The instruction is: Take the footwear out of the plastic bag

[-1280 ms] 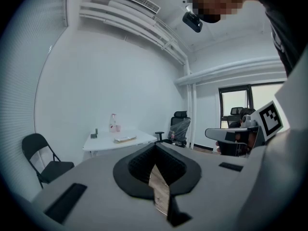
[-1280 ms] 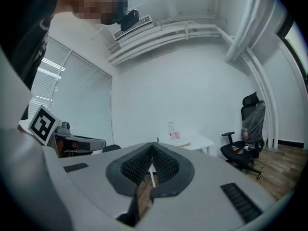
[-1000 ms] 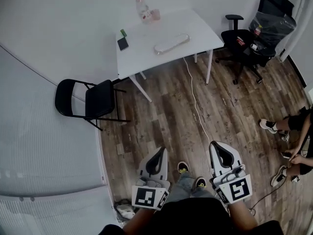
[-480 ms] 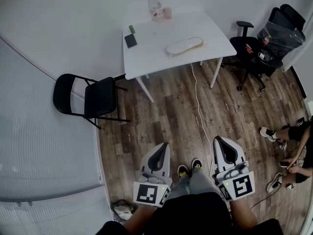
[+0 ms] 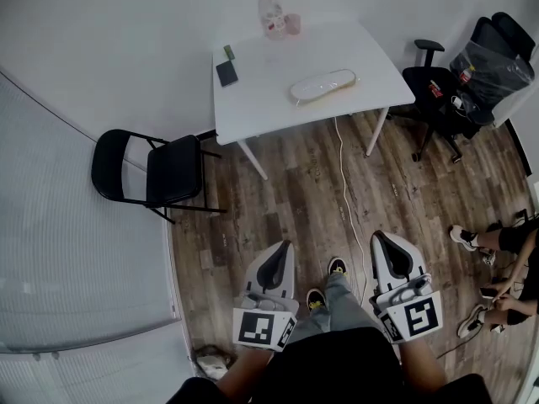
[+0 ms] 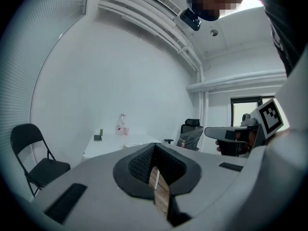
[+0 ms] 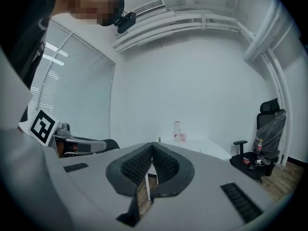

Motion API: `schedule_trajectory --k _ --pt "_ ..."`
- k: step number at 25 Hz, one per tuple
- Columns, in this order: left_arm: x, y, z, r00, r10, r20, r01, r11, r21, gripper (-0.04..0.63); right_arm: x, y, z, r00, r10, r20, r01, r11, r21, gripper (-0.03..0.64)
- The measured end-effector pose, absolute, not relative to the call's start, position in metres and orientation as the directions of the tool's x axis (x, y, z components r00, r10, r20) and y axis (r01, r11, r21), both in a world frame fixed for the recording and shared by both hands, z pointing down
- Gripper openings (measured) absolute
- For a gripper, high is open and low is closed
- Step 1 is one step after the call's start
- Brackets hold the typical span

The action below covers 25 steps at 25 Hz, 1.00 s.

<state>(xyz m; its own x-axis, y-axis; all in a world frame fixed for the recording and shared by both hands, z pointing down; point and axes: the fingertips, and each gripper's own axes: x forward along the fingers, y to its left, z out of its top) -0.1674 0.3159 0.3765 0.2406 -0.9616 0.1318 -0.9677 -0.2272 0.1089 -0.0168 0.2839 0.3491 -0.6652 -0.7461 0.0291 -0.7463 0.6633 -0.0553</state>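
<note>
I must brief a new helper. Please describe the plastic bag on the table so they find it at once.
Find the white table between the black folding chair and the black office chair. The plastic bag lies near its front edge, toward the office chair: a long, pale, flat bundle, unlike the upright bottle and small dark slab.

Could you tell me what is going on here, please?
A person stands on the wood floor, well short of the white table, holding the left gripper and right gripper out level. Both sets of jaws are shut and empty. The plastic bag, apparently with the footwear inside, lies untouched on the table, so the task has not started.
</note>
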Motion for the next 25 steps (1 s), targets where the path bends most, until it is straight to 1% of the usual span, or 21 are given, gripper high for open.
schedule_trajectory --k 3,16,25 --pt "-0.166 0.291 0.371 0.228 -0.965 0.131 -0.971 -0.217 0.096 0.021 -0.013 0.257 0.352 -0.669 -0.742 0.033 -0.743 0.666 -0.068 0.017" --pt "-0.146 0.186 0.348 0.189 -0.974 0.129 -0.981 -0.192 -0.015 0.021 0.012 0.144 0.354 -0.687 -0.726 -0.016 -0.72 0.683 -0.121 0.017" --pt "-0.145 0.143 0.358 0.197 -0.968 0.157 -0.979 -0.202 -0.015 0.021 0.017 0.1 0.364 -0.678 -0.735 -0.011 -0.726 0.672 -0.148 0.017"
